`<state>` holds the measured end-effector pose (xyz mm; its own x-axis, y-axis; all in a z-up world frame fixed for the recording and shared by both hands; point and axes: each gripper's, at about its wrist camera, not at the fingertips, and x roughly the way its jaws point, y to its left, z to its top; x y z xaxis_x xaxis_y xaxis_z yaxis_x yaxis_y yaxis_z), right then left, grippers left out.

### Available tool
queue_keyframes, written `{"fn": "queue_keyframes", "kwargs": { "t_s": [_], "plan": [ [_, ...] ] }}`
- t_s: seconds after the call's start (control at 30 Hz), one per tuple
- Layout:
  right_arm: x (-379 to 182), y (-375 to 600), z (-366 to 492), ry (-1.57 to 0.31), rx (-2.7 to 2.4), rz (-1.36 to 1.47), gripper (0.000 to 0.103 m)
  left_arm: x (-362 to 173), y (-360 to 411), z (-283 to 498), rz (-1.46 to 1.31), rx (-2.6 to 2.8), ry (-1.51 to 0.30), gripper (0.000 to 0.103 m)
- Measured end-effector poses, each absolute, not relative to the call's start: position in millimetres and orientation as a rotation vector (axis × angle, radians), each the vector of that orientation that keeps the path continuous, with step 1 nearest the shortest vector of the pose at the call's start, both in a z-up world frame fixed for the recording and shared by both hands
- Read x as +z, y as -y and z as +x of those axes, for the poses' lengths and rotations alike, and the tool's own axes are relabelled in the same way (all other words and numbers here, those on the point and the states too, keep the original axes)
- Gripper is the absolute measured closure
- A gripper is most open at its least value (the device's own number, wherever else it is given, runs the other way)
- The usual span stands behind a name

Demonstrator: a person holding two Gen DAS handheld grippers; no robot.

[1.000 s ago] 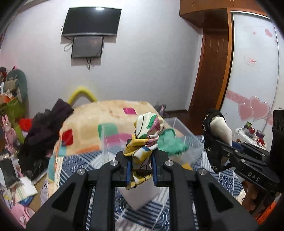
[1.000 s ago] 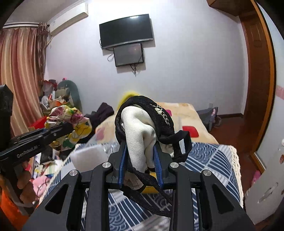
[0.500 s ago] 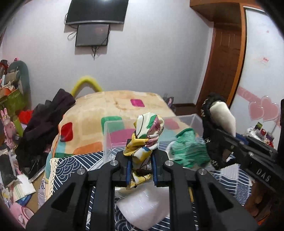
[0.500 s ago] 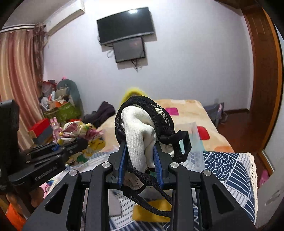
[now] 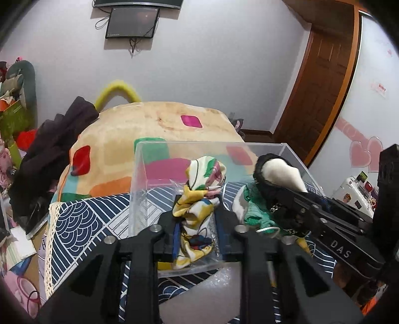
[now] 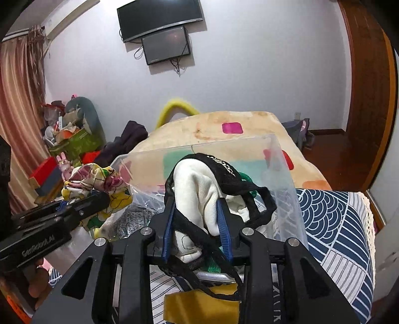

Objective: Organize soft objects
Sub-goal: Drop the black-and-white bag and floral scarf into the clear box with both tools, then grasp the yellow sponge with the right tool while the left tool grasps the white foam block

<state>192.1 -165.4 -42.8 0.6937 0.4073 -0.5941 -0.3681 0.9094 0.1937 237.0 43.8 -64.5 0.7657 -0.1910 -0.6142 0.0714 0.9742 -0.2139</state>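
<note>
The curved black wall television (image 5: 136,2) is cut off by the top edge in the left wrist view. A crumpled green knit cloth (image 5: 256,214) in the clear plastic box (image 5: 139,174) lies partly hidden behind the right hand-held gripper (image 5: 286,199).

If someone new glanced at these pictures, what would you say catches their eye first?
Most striking is the bright yellow floral scarf bunched between the fingers of the left gripper, held at the near wall of the clear plastic box. Just to its right, the right gripper clamps a cream cloth wrapped in black mesh straps over a green knitted item lying in that box.
</note>
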Motion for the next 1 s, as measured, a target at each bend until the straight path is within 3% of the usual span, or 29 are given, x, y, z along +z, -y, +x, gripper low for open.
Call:
{"fn": "queue_keyframes", "kwargs": {
  "t_s": [0.07, 0.1, 0.17, 0.3, 0.4, 0.47, 0.6, 0.77, 1.0],
  "plan": [
    [-39.4, 164.1, 190.9, -0.675, 0.423, 0.050, 0.065, -62.8, -42.5, 233.6, -0.180, -0.133, -0.676, 0.045],
    [-38.0, 164.6, 189.5, -0.671, 0.419, 0.046, 0.063, -61.4, -41.8, 230.2, -0.176, -0.129, -0.663, 0.043],
    [-35.0, 166.0, 189.1, -0.662, 0.425, 0.049, 0.054, -58.1, -39.8, 225.4, -0.157, -0.121, -0.649, 0.042],
    [-24.1, 172.0, 177.8, -0.626, 0.435, 0.046, 0.049, -51.4, -35.6, 218.8, -0.130, -0.122, -0.635, 0.041],
    [-15.7, 173.7, 171.4, -0.594, 0.431, 0.027, 0.045, -44.9, -35.6, 211.5, -0.136, -0.127, -0.617, 0.034],
    [-9.9, 175.7, 166.9, -0.572, 0.432, 0.026, 0.036, -40.7, -35.6, 207.0, -0.147, -0.132, -0.607, 0.032],
    [-0.3, 181.4, 157.1, -0.537, 0.444, 0.027, 0.033, -30.9, -35.1, 194.2, -0.143, -0.139, -0.589, 0.028],
    [2.7, 187.2, 143.9, -0.515, 0.453, 0.025, 0.022, -25.7, -38.8, 172.6, -0.155, -0.143, -0.563, 0.011],
    [-11.0, 190.8, 136.1, -0.547, 0.456, 0.028, 0.022, -36.4, -33.0, 145.1, -0.109, -0.131, -0.570, 0.006]
  ]
}}
